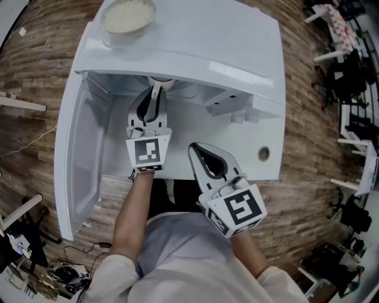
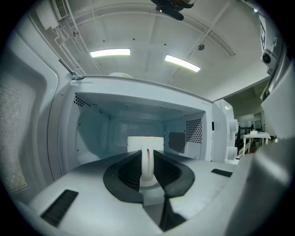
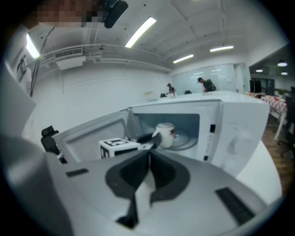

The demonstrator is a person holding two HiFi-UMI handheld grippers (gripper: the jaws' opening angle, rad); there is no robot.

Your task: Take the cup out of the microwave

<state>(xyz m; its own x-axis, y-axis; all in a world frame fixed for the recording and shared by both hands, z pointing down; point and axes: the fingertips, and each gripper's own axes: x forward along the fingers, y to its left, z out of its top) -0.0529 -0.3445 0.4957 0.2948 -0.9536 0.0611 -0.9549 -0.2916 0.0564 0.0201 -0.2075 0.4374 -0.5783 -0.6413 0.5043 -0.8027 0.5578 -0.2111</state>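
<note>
A white cup (image 3: 165, 133) with a red mark stands on the glass turntable inside the open microwave (image 1: 225, 41). My left gripper (image 2: 147, 159) reaches level into the cavity, and its pads are pressed on the cup's handle (image 2: 146, 169); the cup's body (image 2: 145, 144) rises just behind the jaws. From the head view the left gripper (image 1: 157, 92) points into the cavity, and only the cup's rim (image 1: 161, 80) shows under the microwave's top. My right gripper (image 1: 198, 152) hangs outside the opening, tilted down, jaws together with nothing between them, also seen as the right gripper (image 3: 148, 156).
The microwave door (image 1: 77, 160) stands swung open to the left. A bowl of pale contents (image 1: 127, 16) sits on the microwave's top. The control panel with knobs (image 1: 243, 117) is to the right of the cavity. Wooden floor surrounds the white table.
</note>
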